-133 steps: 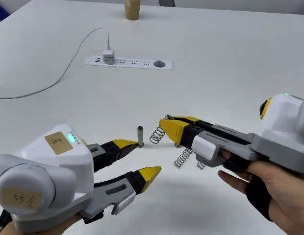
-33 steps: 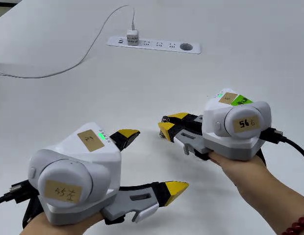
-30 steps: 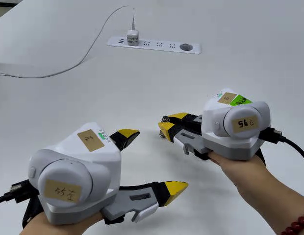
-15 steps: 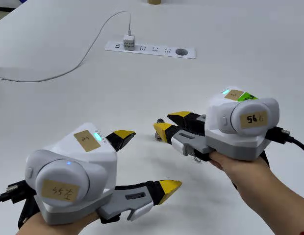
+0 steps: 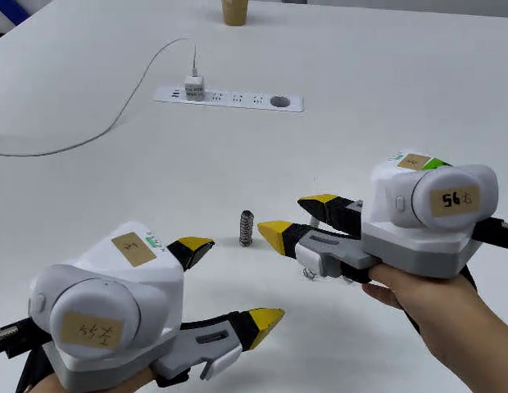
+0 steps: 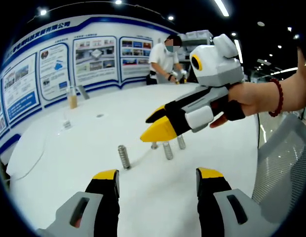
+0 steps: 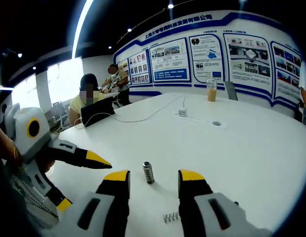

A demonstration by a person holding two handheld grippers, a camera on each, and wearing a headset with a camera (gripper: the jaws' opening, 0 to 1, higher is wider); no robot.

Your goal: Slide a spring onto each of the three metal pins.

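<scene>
Table (image 5: 385,74) first: plain white and mostly bare, with a power strip (image 5: 229,99) carrying a white charger (image 5: 194,84), its cable (image 5: 120,110) curling off left, and a cup (image 5: 234,10) at the far edge. Room looks like a showroom, with blue-trimmed poster boards (image 7: 207,49) along the wall, two people (image 7: 84,103) at a laptop (image 7: 98,111) down the far end and a person (image 6: 163,59) standing in the left gripper view. One pin (image 7: 147,164) stands upright mid-table with a spring (image 7: 150,175) coiled around it, and a loose spring (image 7: 170,217) lies flat below my right gripper (image 7: 154,176). Hard bits: in the head view my right gripper covers the rest of the parts, so I only get a scrap of wire (image 5: 308,273) poking out underneath. The left gripper view catches a few more upright pieces (image 6: 167,150) behind its lower jaw, too small to call bare or sprung. Pose-wise, both hands hold low over the table, left gripper (image 6: 158,174) coming from my near left, right one from the right, tips angled toward each other. Both are spread wide with nothing between the jaws, and the sprung pin sits just off my right gripper's nearer tip, not touching.
</scene>
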